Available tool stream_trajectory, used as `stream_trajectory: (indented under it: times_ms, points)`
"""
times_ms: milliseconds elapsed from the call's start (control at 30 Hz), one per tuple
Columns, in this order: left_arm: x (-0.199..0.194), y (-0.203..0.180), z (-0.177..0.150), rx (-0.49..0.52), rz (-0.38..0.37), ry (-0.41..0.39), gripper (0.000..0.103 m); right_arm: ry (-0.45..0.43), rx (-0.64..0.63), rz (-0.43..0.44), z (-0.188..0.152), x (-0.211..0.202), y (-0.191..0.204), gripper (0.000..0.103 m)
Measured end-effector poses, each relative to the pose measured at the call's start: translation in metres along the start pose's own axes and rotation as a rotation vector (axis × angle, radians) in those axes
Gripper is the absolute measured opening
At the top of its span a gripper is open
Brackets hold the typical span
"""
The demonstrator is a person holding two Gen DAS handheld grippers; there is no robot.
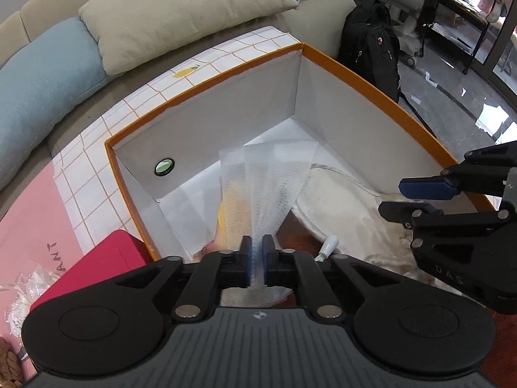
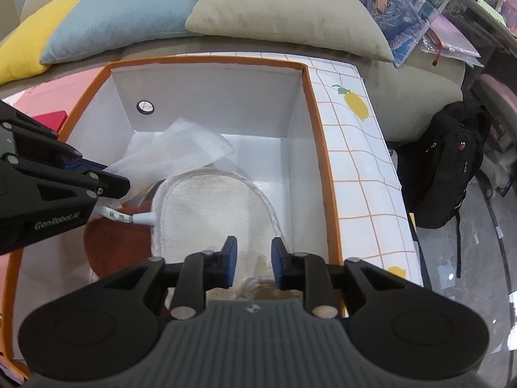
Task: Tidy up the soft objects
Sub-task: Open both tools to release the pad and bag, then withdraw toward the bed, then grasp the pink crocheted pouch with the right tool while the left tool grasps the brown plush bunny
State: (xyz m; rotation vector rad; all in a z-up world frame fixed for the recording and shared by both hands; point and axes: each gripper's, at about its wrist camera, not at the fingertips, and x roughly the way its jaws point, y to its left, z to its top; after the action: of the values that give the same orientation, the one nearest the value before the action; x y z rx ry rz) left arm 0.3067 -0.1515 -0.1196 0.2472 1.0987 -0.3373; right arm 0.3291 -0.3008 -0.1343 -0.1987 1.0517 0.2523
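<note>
An orange-rimmed box (image 1: 206, 81) with white walls stands on a checked cloth; it also shows in the right wrist view (image 2: 326, 161). My left gripper (image 1: 257, 245) is shut on a white mesh foam sheet (image 1: 268, 177) and holds it inside the box; the sheet also shows from the right (image 2: 181, 152). A cream fleecy slipper-like piece (image 2: 213, 213) lies on the box floor, partly over a rust-brown soft item (image 2: 119, 245). My right gripper (image 2: 253, 258) is open and empty above the cream piece. From the left it appears at the right edge (image 1: 416, 199).
Blue (image 2: 122, 9), beige (image 2: 284, 9) and yellow (image 2: 29, 48) cushions lie on the sofa behind the box. A black backpack (image 2: 446, 161) stands on the floor at the right. A red box (image 1: 97, 265) sits left of the orange box. A small white tube (image 2: 142, 217) lies inside.
</note>
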Motion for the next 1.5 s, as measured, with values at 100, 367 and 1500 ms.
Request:
stream_trajectory:
  times_ms: [100, 367, 1500]
  points:
    - [-0.006, 0.004, -0.001, -0.016, -0.009, -0.018, 0.025, -0.004, 0.009, -0.001, -0.001, -0.003, 0.002, 0.034]
    - [-0.036, 0.008, -0.002, -0.007, -0.037, -0.124, 0.055, -0.004, 0.022, -0.007, 0.002, -0.013, 0.009, 0.05]
    - [-0.165, 0.097, -0.192, -0.386, 0.082, -0.362, 0.056, -0.192, 0.168, 0.249, -0.052, -0.105, 0.161, 0.073]
